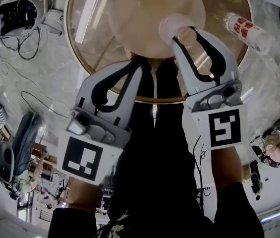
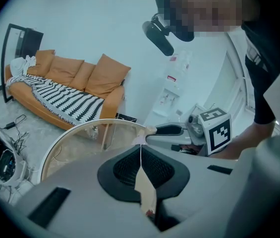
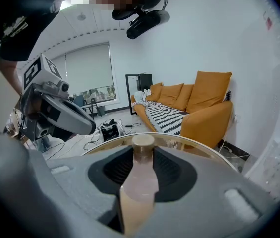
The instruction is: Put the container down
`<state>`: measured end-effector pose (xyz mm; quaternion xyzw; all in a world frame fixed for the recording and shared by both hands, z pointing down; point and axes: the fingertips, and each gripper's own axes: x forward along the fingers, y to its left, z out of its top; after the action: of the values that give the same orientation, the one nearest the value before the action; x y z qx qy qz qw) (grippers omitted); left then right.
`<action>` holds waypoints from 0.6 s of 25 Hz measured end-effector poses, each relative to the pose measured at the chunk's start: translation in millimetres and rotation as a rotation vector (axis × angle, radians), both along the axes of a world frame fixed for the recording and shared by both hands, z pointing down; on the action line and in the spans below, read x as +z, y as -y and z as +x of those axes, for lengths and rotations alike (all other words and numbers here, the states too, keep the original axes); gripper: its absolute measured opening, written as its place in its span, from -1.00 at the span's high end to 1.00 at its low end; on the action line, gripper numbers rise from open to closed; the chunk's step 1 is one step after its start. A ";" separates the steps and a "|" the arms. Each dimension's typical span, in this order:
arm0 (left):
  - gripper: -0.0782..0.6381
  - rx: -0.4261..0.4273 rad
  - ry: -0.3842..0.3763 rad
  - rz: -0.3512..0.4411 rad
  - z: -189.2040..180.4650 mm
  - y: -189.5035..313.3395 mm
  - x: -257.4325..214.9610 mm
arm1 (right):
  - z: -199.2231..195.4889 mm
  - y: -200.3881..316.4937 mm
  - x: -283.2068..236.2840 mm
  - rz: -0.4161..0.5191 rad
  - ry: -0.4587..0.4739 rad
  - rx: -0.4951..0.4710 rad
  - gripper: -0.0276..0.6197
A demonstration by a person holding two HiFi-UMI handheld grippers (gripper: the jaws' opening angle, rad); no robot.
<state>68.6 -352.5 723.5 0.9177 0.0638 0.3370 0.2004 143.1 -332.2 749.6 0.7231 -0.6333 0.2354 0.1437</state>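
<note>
Bottle (image 1: 246, 31) label red, illegible, beside container (image 1: 170, 27)

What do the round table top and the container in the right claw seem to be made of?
Round table top: most likely clear glass with a glossy finish; the floor and a tan base show through it, and bright streaks reflect on it.
Container: probably translucent plastic, with a frosted pinkish body and a matte tan cap; light passes through it softly, so frosted glass cannot be excluded.
</note>
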 end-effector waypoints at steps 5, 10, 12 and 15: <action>0.75 -0.009 0.024 -0.017 -4.0 -3.1 21.9 | -2.5 -1.7 23.0 -0.019 0.012 -0.012 0.55; 0.75 -0.004 0.028 -0.037 -8.5 -6.8 40.8 | -6.5 0.0 46.1 -0.028 0.027 -0.002 0.55; 0.75 -0.010 0.037 -0.043 -12.0 -5.1 46.8 | -9.1 2.9 51.5 -0.028 0.029 -0.003 0.55; 0.75 -0.020 0.041 -0.053 -14.1 -3.0 54.9 | -10.9 5.5 59.0 -0.035 0.029 -0.011 0.55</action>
<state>54.5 -349.5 778.5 0.9056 0.0593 0.3519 0.2293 132.2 -337.7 808.6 0.7135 -0.6352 0.2559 0.1484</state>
